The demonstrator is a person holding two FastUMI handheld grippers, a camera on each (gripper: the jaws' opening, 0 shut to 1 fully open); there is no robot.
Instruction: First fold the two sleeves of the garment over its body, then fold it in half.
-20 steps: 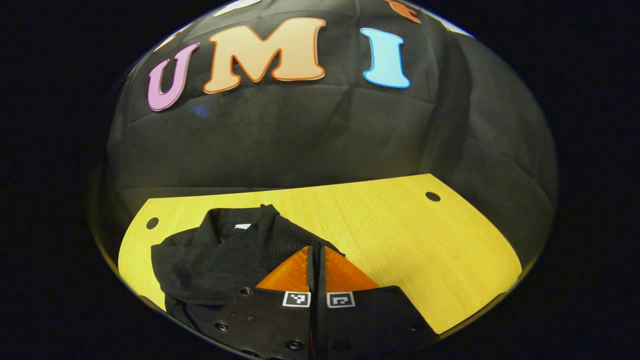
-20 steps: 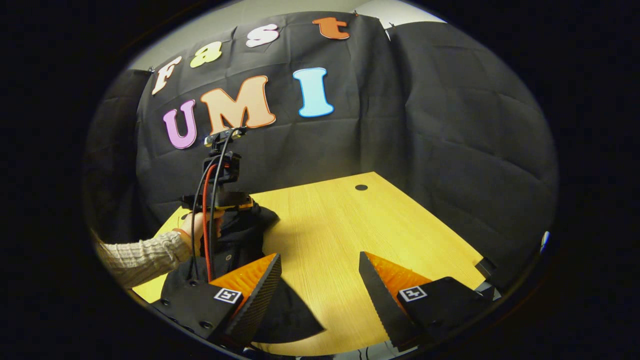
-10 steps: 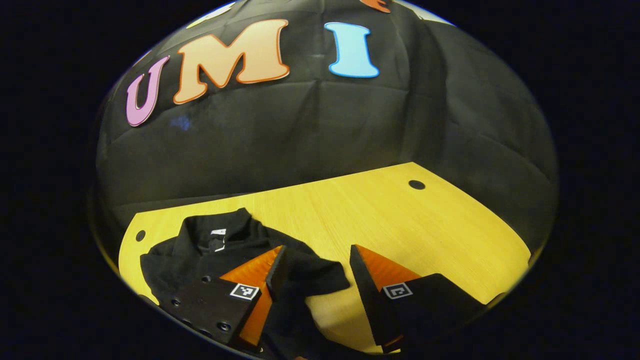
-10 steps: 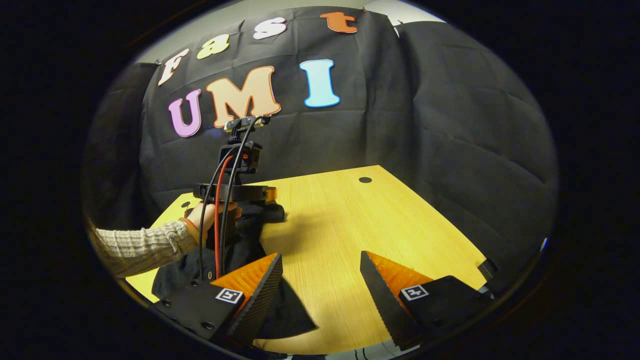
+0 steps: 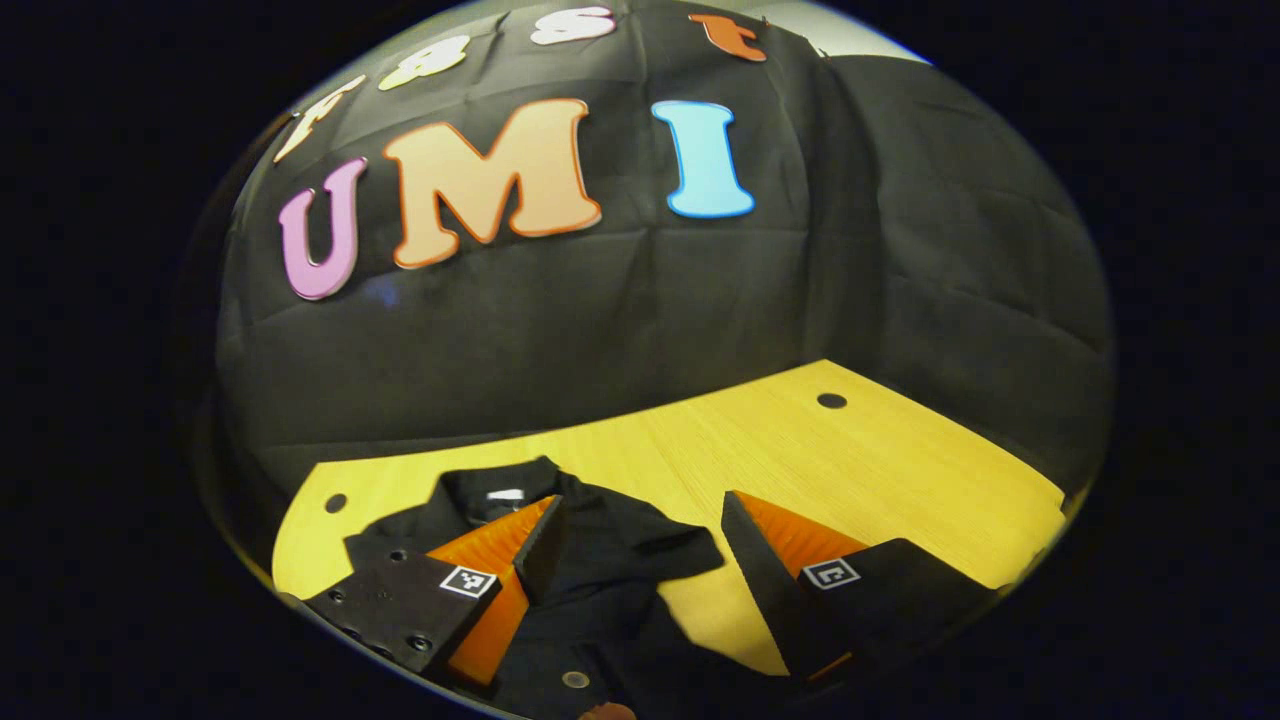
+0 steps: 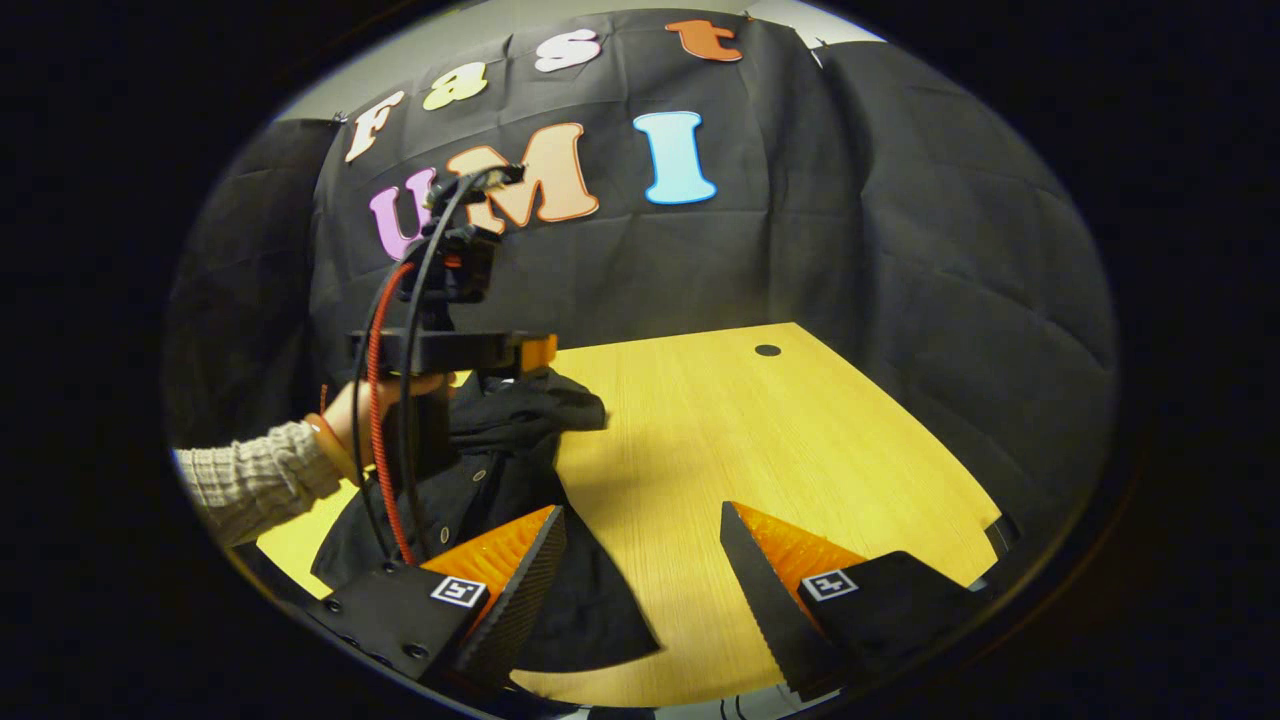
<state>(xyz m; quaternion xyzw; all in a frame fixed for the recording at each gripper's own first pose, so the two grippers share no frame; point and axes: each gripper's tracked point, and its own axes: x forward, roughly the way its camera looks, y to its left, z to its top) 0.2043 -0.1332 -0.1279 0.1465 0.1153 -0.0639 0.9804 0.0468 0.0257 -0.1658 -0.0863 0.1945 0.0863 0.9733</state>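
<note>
In the left gripper view, the left gripper [image 5: 640,530] has its fingers spread apart and holds nothing. The black garment [image 5: 590,560] lies on the yellow table [image 5: 900,470] under and between them, its collar just ahead of the left finger. In the right gripper view, a hand [image 6: 350,410] with a knit sleeve [image 6: 255,480] holds the other gripper above the garment [image 6: 520,430]. The right gripper [image 6: 640,550] is open and empty, and the garment's edge lies beside its left finger.
</note>
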